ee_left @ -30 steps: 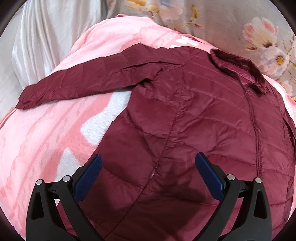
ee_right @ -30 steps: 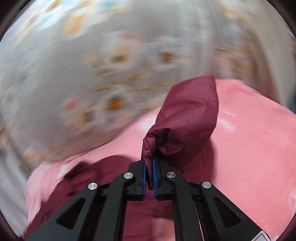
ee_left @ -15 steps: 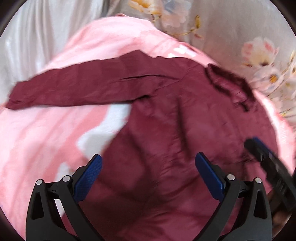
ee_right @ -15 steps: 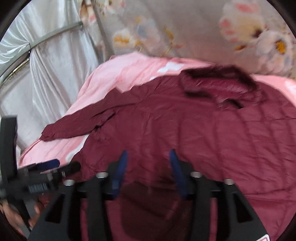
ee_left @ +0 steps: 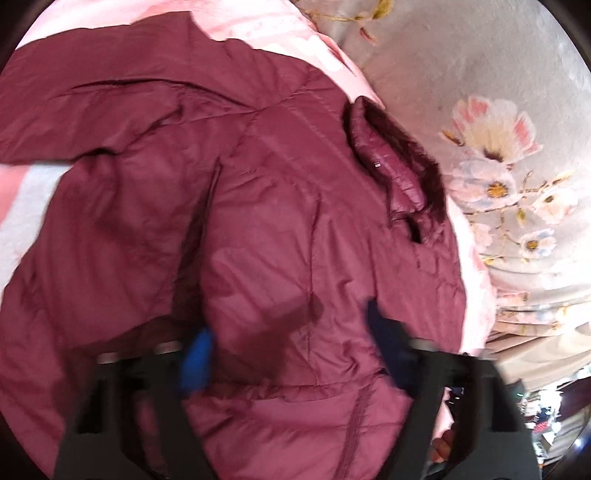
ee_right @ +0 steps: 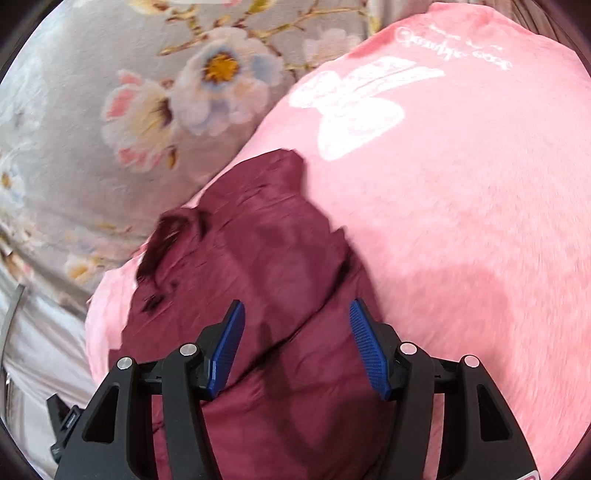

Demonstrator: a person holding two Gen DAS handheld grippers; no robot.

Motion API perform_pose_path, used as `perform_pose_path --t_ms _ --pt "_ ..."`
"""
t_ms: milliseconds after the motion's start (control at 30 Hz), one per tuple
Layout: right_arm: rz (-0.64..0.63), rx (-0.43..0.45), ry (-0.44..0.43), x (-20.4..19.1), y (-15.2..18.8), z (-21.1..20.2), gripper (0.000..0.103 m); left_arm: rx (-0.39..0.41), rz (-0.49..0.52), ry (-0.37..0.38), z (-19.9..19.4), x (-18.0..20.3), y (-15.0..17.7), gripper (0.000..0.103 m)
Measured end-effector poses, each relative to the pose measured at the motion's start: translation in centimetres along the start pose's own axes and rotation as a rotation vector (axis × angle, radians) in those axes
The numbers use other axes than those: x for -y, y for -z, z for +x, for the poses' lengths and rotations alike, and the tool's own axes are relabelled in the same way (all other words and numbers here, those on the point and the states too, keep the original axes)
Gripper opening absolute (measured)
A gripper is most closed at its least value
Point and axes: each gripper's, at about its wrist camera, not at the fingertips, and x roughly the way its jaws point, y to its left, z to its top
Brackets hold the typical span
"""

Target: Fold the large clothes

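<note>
Loosely spread quilted maroon jacket (ee_left: 280, 229) on fuzzy pink blanket (ee_right: 461, 206), left tongs (ee_left: 288, 354) closing over it, right tongs (ee_right: 295, 347) released.

A bed (ee_right: 498, 240) covered with a pink fleece blanket (ee_left: 280, 33) carries everything here. The blanket is printed with white shapes, among them a bow-like figure and a line of script near its far end in the right wrist view. A maroon quilted jacket (ee_left: 258, 229) lies directly on the blanket, spread flat with its front up and its collar (ee_left: 399, 162) toward the edge of the bed that meets a grey floral fabric (ee_left: 498, 110). One sleeve (ee_left: 92, 92) stretches out across the blanket away from the body of the jacket. In the right wrist view another sleeve (ee_right: 269, 206) lies folded over the jacket.
</note>
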Motion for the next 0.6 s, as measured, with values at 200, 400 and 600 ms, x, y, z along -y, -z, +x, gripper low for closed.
perform_pose_path --t_ms 200,400,600 --pt "0.002 0.026 0.017 -1.3 -2.4 2.2 0.004 0.113 0.129 -0.034 -2.1 2.3 -3.6 0.005" --pt "-0.2 0.086 0.113 -4.8 -1.6 2.0 0.002 0.177 0.24 -0.213 -0.8 2.1 -5.3 0.005" --pt "-0.205 0.023 0.186 -2.3 -0.3 3.9 0.002 0.164 0.288 -0.299 3.1 0.4 -3.7 0.004"
